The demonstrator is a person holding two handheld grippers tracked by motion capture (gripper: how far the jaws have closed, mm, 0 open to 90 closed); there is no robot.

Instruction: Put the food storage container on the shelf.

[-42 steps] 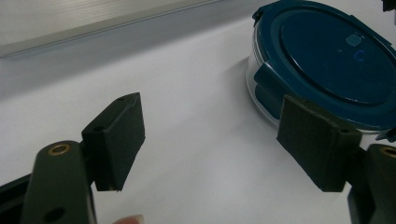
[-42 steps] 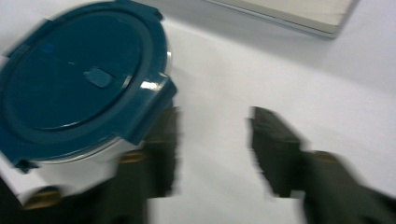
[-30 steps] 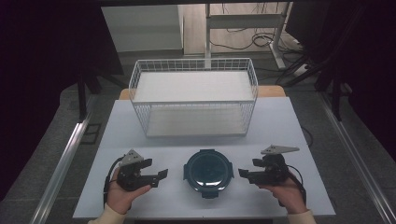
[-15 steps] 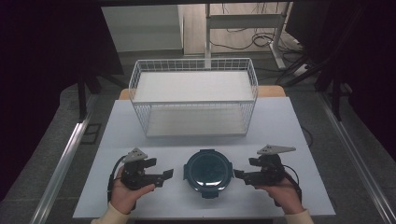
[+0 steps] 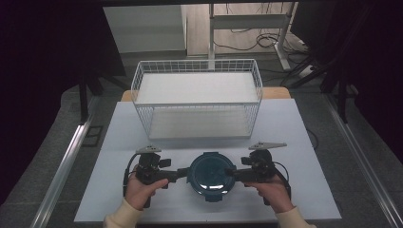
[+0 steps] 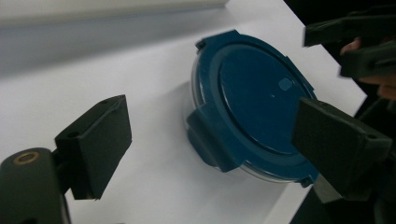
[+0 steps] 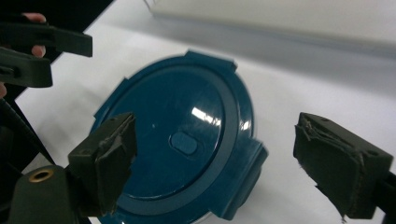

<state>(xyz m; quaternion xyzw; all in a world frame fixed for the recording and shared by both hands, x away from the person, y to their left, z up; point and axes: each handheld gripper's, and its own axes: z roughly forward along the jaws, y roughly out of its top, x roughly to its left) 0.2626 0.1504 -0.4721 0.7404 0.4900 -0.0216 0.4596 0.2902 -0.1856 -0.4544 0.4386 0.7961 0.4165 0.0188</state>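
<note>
White table (image 5: pixel 294 123) holds a wire basket (image 5: pixel 197 97) behind a lidded blue container (image 5: pixel 209 175). Left gripper (image 5: pixel 182 174) and right gripper (image 5: pixel 230 173) flank it, jaws wide; its clips look latched, nothing opened yet.

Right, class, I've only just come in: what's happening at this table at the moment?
A person holds a claw in each hand at a white table. The left claw and right claw sit on either side of a round blue container, both open and pointing at its latches. The lid is on. Neither claw grips anything yet. A wire basket stands behind, apart from the container.
</note>
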